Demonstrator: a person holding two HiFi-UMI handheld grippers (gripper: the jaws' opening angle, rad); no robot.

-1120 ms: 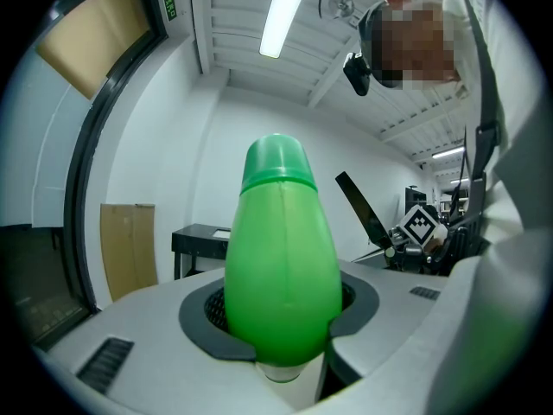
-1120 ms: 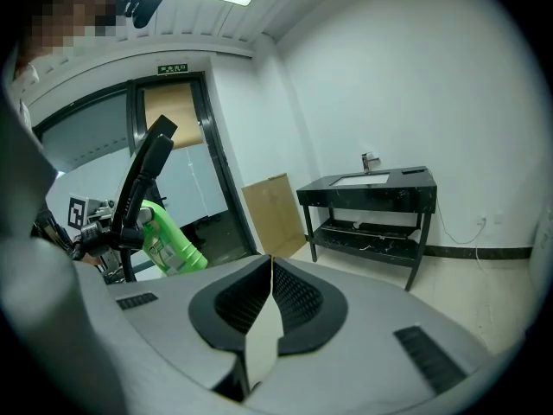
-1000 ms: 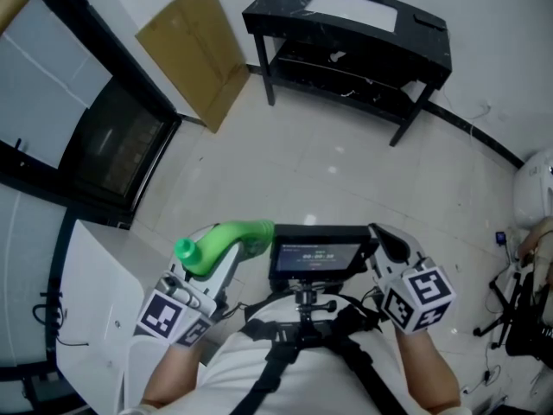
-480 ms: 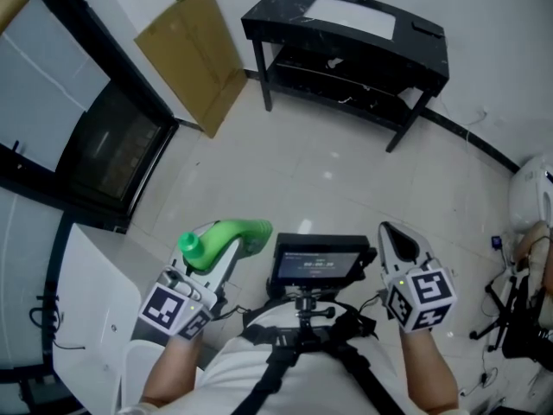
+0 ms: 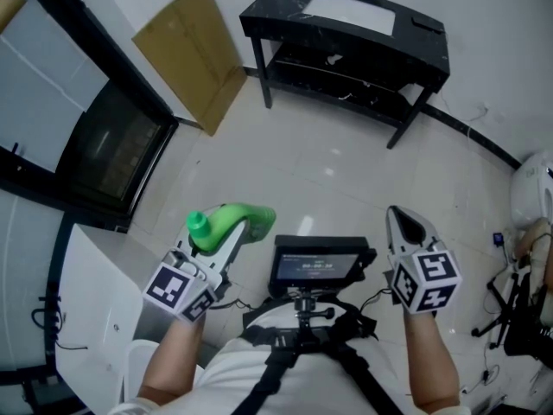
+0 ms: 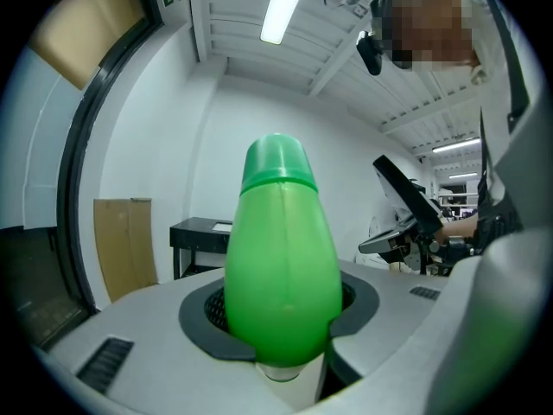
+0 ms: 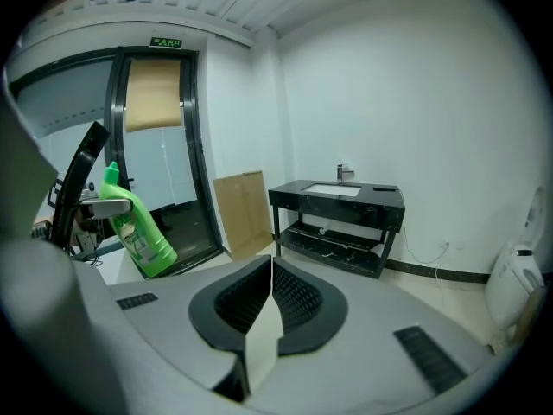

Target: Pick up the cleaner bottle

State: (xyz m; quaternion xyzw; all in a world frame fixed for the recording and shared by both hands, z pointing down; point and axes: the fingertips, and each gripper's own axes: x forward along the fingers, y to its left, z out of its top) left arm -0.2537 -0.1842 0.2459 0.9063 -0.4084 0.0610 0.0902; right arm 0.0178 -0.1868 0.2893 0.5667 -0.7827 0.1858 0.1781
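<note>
My left gripper [image 5: 226, 237] is shut on the green cleaner bottle [image 5: 232, 221] and holds it in the air over the floor. The bottle's green cap [image 5: 198, 225] points left in the head view. The left gripper view shows the bottle [image 6: 281, 266] filling the centre, upright between the dark pads [image 6: 200, 320], which press on both its sides. My right gripper [image 5: 406, 223] hangs at the right of the chest screen. Its jaws meet with nothing between them in the right gripper view [image 7: 270, 271], where the held bottle [image 7: 143, 232] shows at the left.
A black sink table [image 5: 346, 24] stands against the far wall, with a cardboard sheet [image 5: 194, 50] leaning to its left. A dark-framed glass door [image 5: 112, 154] runs along the left, and a white unit [image 5: 531, 188] is at the right edge. A screen [image 5: 318, 262] sits on my chest rig.
The left gripper and the bottle have shifted slightly forward and right in the head view. The right gripper has moved right, away from the screen. Neither grip has changed.
</note>
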